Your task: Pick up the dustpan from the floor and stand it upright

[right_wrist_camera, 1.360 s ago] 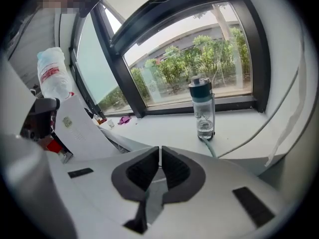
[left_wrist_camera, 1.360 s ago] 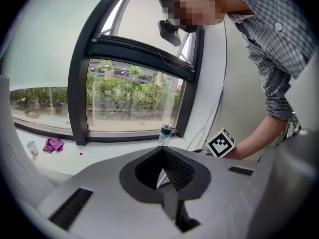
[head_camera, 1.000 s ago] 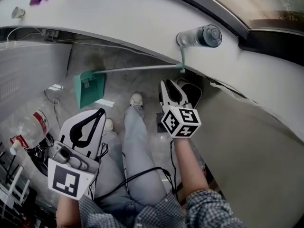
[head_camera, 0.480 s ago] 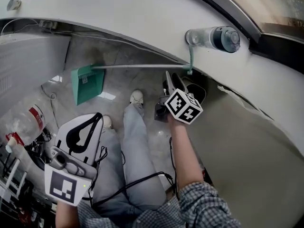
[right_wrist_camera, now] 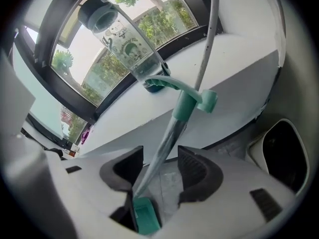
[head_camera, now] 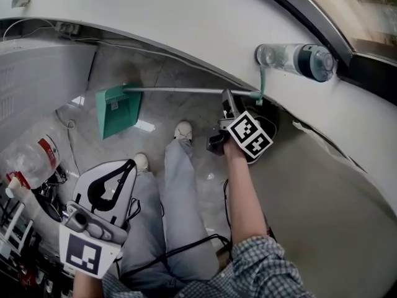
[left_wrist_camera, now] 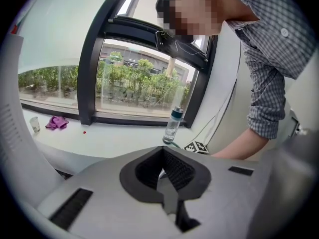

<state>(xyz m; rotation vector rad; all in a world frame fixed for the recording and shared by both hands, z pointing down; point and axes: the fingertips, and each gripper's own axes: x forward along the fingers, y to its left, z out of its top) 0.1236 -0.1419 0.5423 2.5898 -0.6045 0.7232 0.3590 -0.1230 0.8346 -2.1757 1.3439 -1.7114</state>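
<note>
The dustpan lies on the floor, its green pan at the left and its long grey handle running right to a green grip by the white ledge. My right gripper has come down over the handle near that grip. In the right gripper view the handle passes between the jaws of this gripper, which are opening, and the pads do not press on it. The pan shows below them. My left gripper hangs back at lower left, shut and empty.
A clear water bottle stands on the curved white ledge right above the handle's grip. The person's legs and shoes are below the handle. A plastic bottle and cables lie at left; a dark-rimmed white thing sits by the right gripper.
My right gripper has sunk toward the dustpan's handle, rolled, and its jaws have spread around it. My left gripper has dropped a little.
</note>
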